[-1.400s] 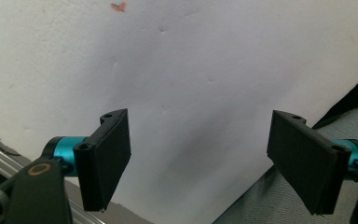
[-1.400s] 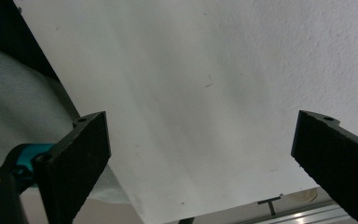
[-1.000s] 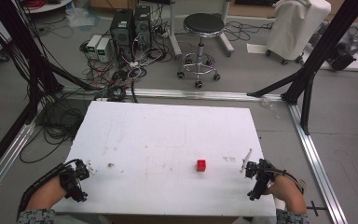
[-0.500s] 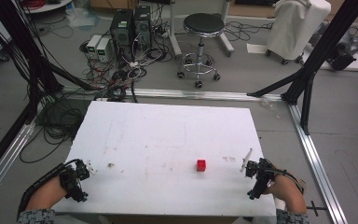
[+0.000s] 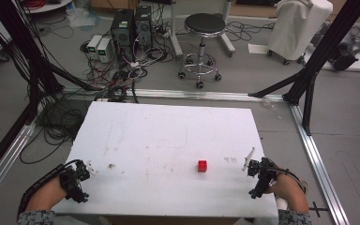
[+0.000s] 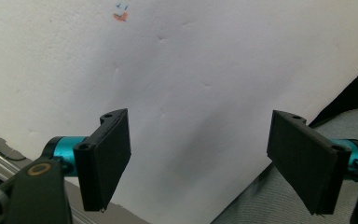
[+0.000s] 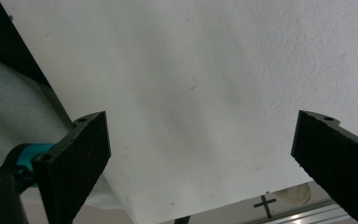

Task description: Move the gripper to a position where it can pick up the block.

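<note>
A small red cube [image 5: 202,166] sits alone on the white worktop [image 5: 168,136], lower centre-right of the high view, with nothing touching it. Off at the lower right edge, the right hand-held gripper [image 5: 258,176] rests over the worktop's corner, well apart from the cube; its jaws are spread wide, with bare surface between them. At the lower left corner, the left hand-held gripper [image 5: 77,180] likewise has its jaws spread, pinching nothing. A black stool [image 5: 202,33] stands beyond, top centre.
</note>
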### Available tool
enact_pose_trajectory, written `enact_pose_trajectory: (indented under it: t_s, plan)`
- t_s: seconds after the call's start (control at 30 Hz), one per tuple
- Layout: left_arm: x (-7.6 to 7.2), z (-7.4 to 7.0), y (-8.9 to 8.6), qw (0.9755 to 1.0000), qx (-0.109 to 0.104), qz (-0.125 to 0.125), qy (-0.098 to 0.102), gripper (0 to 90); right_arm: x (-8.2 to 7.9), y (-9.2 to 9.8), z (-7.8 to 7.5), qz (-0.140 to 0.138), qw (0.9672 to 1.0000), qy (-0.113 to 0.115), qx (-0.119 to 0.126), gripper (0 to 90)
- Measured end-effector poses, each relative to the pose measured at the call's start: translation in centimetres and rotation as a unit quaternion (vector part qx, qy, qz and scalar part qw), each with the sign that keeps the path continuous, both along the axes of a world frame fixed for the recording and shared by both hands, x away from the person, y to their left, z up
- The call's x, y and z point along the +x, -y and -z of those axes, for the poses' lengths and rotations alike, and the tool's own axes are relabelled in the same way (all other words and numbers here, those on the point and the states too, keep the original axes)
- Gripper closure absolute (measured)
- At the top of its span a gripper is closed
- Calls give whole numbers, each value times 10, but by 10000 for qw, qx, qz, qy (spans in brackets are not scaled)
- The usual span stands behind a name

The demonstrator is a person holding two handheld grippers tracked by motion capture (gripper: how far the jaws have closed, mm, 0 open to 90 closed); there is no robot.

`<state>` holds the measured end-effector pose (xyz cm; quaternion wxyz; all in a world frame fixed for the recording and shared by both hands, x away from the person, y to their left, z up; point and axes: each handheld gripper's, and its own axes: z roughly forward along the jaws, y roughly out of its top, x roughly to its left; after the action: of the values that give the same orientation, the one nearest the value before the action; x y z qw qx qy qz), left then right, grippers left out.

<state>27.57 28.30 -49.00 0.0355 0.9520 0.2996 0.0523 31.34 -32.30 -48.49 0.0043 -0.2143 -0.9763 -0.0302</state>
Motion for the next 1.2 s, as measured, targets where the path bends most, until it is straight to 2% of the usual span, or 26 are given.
enact_pose_trajectory:
  t_s: [0.13, 0.37, 0.5, 0.63, 0.7, 0.77, 0.87, 1.03, 1.2]
  plan:
    - [0, -1, -1, 10000, -17, -1, 41, 218, 3, 1, 2, 7, 10000, 2, -56, 38]
    - [0, -1, -1, 10000, -13, 0, 39, 218, 11, 1, -1, -88, 9999, 118, 50, 39]
    - [0, 0, 0, 10000, -25, 27, 31, 218, 17, -2, -7, -229, 9996, 154, 36, 40]
    - [1, 0, 0, 10000, -19, 42, 9, 218, 24, -11, -10, -462, 9988, 59, -137, 40]
    - [1, 0, 1, 10000, -32, 27, 4, 218, 28, -17, -12, -662, 9977, 83, -145, 40]
    - [1, 0, 1, 10000, -41, 47, 22, 218, 30, -20, -13, -666, 9977, 76, -125, 40]
    - [1, -1, 1, 10000, -48, 57, 27, 218, 38, -34, -18, -902, 9957, 146, -178, 40]
    - [0, -1, 1, 10000, -72, 50, 21, 218, 45, -45, -22, -1052, 9940, 175, -235, 40]
    - [1, -1, 1, 9999, -83, 62, 30, 218, 52, -62, -25, -1380, 9899, 124, -317, 40]
